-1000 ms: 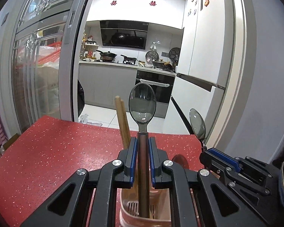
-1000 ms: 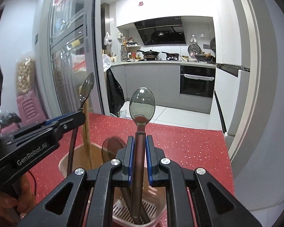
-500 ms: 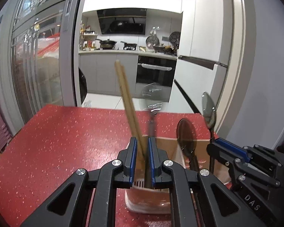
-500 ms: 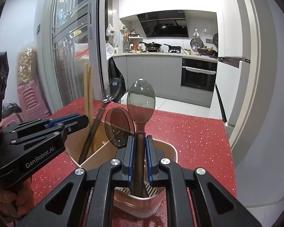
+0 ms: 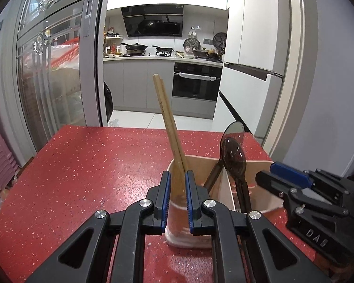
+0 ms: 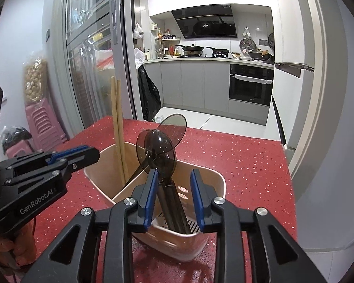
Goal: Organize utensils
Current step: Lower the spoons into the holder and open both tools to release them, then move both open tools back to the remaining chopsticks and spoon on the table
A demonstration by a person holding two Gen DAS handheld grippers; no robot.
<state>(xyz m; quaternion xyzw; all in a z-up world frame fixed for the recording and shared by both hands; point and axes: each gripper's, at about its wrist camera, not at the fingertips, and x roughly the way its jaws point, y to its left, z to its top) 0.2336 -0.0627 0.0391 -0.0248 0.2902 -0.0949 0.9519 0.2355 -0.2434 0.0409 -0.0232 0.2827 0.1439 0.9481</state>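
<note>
The spoons lean in the caddy's near bay, chopsticks in the other. The right claw, spread and empty, straddles their handles; the left claw is narrow, empty. Retreating crookedly could tip the caddy.

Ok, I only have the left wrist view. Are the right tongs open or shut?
Observer: Open. The right tongs stand wide apart around the handles of the two dark spoons.
Operator: Are my left tongs touching the chopsticks?
Observer: No. In the right wrist view the left tongs end left of the chopsticks, with a gap between them.
Operator: What's under the spoons?
Observer: A slotted drain floor in the holder.
</note>
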